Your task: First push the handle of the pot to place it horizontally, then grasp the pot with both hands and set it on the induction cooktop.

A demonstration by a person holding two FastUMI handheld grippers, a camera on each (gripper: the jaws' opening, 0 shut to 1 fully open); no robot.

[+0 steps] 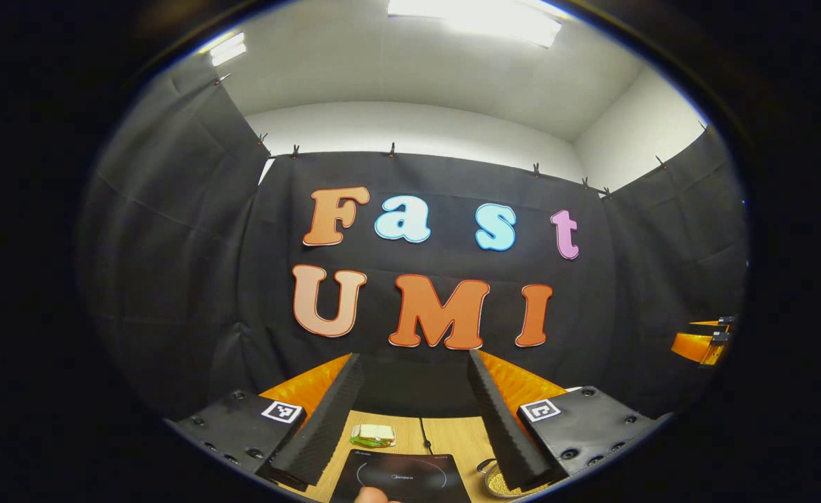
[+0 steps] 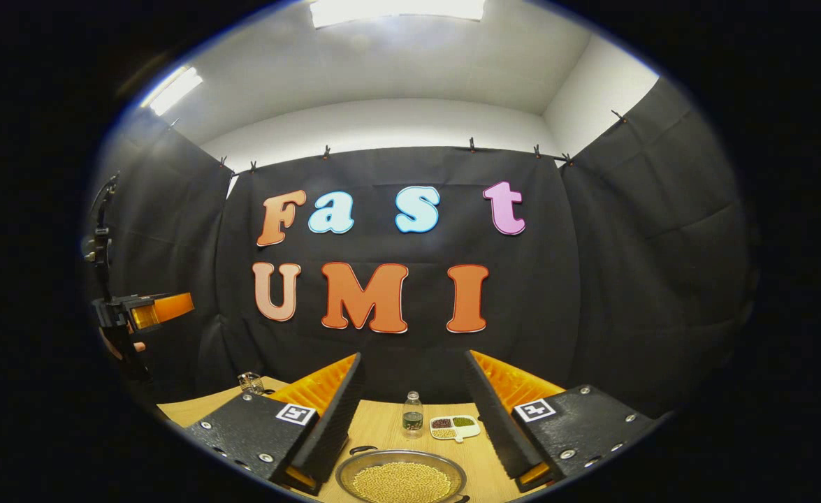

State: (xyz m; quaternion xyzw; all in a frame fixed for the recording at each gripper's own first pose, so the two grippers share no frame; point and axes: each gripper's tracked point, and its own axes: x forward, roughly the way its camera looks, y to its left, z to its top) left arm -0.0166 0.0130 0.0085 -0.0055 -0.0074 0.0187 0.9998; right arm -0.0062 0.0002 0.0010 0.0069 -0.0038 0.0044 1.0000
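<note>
- Left gripper (image 1: pixel 413 419): I am holding it raised above the wooden table (image 1: pixel 452 436), fingers spread wide and gripping nothing.
- Right gripper (image 2: pixel 410 419): I am holding it raised too, fingers equally wide apart, nothing between them.
- Pot (image 2: pixel 401 478): a shallow metal pot filled with small yellowish grains, sitting on the table at 6 o'clock in the right gripper view, below the open fingers and untouched. In the left gripper view its rim is peeking out at 5 o'clock behind my right-hand finger.
- Pot handle (image 2: pixel 362 449): a dark loop is showing at the rim's 10 o'clock; I cannot tell how it is lying.
- Induction cooktop (image 1: pixel 403 475): a dark glass slab at 6 o'clock in the left gripper view, just beside the pot, bare on top.
- Other items: a green-and-white packet (image 1: pixel 372 436) beyond the cooktop; a small bottle (image 2: pixel 412 415) and a divided dish of beans (image 2: pixel 454 427) beyond the pot at 12 o'clock; a glass (image 2: pixel 249 382) at 9 o'clock.
- Step in hand: I am judging this as the start, with the handle push not yet made. The next move is calling for lowering one gripper to the handle.
- Hidden: the pot's near edge and the cooktop's front are being cut off; a pale shape (image 1: pixel 372 494) at the cooktop's bottom edge is too small to name.
</note>
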